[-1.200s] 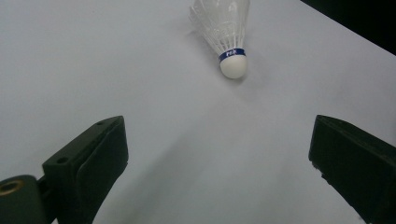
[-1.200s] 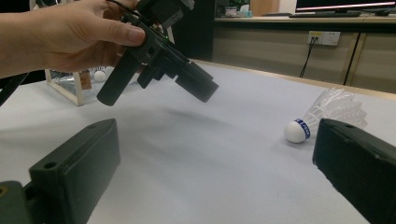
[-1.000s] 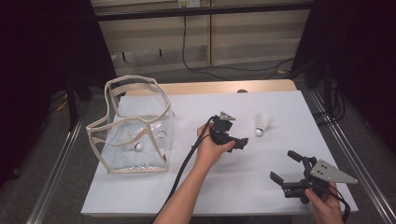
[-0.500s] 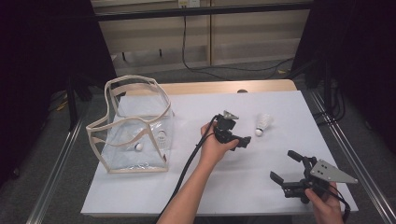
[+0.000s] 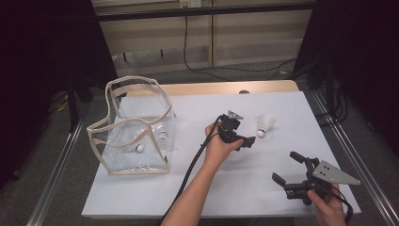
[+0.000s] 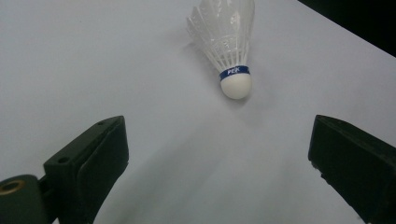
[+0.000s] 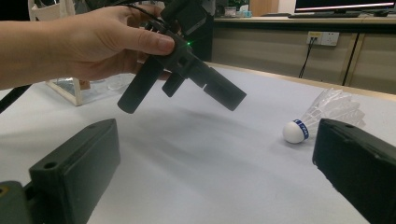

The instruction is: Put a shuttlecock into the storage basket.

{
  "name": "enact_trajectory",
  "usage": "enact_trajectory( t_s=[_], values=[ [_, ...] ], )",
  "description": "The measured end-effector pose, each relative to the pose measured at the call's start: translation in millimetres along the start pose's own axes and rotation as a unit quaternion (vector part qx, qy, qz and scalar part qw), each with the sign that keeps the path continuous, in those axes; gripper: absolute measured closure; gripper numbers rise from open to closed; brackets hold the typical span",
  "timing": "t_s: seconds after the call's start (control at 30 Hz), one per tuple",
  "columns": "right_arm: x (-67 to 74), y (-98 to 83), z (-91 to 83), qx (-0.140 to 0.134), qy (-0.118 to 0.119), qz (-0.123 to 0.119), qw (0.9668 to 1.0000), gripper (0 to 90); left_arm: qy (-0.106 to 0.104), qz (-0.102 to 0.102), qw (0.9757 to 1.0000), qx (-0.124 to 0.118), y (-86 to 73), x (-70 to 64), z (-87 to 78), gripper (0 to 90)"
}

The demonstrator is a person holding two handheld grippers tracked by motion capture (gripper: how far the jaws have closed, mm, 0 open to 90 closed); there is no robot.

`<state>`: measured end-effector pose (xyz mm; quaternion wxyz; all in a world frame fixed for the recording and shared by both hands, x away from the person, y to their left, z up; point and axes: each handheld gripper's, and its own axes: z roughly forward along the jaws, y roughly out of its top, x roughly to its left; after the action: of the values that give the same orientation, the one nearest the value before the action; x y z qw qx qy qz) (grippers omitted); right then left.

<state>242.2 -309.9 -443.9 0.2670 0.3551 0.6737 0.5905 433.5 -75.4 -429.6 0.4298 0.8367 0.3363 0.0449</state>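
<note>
A white feather shuttlecock with a blue band lies on the white table, right of centre. My left gripper hovers just to its left, held in a hand, open and empty. In the left gripper view the shuttlecock lies ahead of the wide-apart jaws of the left gripper, cork end nearest. My right gripper stands open and empty near the front right. The right gripper view looks between the jaws of the right gripper at the left gripper and the shuttlecock.
A clear plastic bag with beige trim stands open at the left of the table, with two shuttlecocks inside. A cable trails from the left gripper along the forearm to the front edge. Metal rails run along both sides of the table.
My left gripper has moved a little to the right, closer to the shuttlecock. The right gripper has stayed where it was.
</note>
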Motion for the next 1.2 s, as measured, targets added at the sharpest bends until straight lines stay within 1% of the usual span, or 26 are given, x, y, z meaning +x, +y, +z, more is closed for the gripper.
enact_trajectory(
  t_s=[0.2,0.23,0.3,0.43,0.5,0.57,0.63,0.77,0.8,0.83,0.87,0.93,1.07,1.13,1.2],
  values=[
    [-1.6,0.1,-0.4,0.000,-0.003,0.000,1.0000,0.4,0.002,0.005,1.0000,0.001,2.1,-1.9,4.1,5.0],
    [-1.7,0.1,-0.4,-0.001,-0.002,0.000,1.0000,0.4,0.002,0.002,1.0000,-0.001,2.3,-2.4,5.1,5.0],
    [-1.6,0.1,-0.3,0.000,-0.002,0.001,1.0000,0.4,0.002,0.008,1.0000,0.002,3.3,-2.3,5.9,5.1],
    [-1.3,0.3,-0.5,-0.001,-0.001,0.001,1.0000,0.4,0.004,0.007,1.0000,-0.001,4.6,-3.0,8.1,6.0],
    [-1.5,0.3,-0.6,-0.002,-0.001,0.000,1.0000,0.4,0.006,0.013,0.9999,0.003,5.1,-2.2,8.5,6.3],
    [-1.6,0.4,-0.7,-0.002,-0.001,0.000,1.0000,0.4,0.006,0.010,0.9999,0.000,5.0,-2.5,10.0,6.5],
    [-1.5,0.4,-0.7,-0.002,-0.001,0.001,1.0000,0.4,0.005,0.014,0.9999,0.002,4.7,-1.5,11.0,6.6],
    [-1.5,0.4,-0.5,-0.002,-0.001,0.000,1.0000,0.4,0.007,0.010,0.9999,0.001,4.1,-1.0,13.1,7.8],
    [-1.5,0.4,-0.6,-0.002,-0.001,0.000,1.0000,0.4,0.005,0.012,0.9999,0.005,3.9,-0.9,13.4,8.0],
    [-1.5,0.4,-0.7,-0.002,-0.001,0.001,1.0000,0.4,0.005,0.011,0.9999,0.005,3.7,-1.4,14.0,8.1],
    [-1.4,0.4,-0.9,-0.002,-0.001,0.001,1.0000,0.4,0.008,0.014,0.9999,0.004,3.6,-1.5,14.4,8.3],
    [-1.8,0.4,-1.1,-0.003,-0.002,0.000,1.0000,0.4,0.009,0.014,0.9999,0.002,4.0,-1.7,14.5,9.7],
    [-1.5,0.6,-1.1,-0.003,-0.001,0.001,1.0000,0.4,0.010,0.006,0.9999,0.000,4.5,-1.2,15.6,13.4],
    [-1.5,0.7,-1.3,-0.003,-0.001,0.002,1.0000,0.4,0.014,0.010,0.9998,-0.003,4.9,-0.9,15.9,14.8],
    [-1.6,0.6,-1.4,-0.003,-0.001,0.001,1.0000,0.4,0.012,0.010,0.9999,-0.003,4.9,-0.8,16.7,15.5]
  ],
)
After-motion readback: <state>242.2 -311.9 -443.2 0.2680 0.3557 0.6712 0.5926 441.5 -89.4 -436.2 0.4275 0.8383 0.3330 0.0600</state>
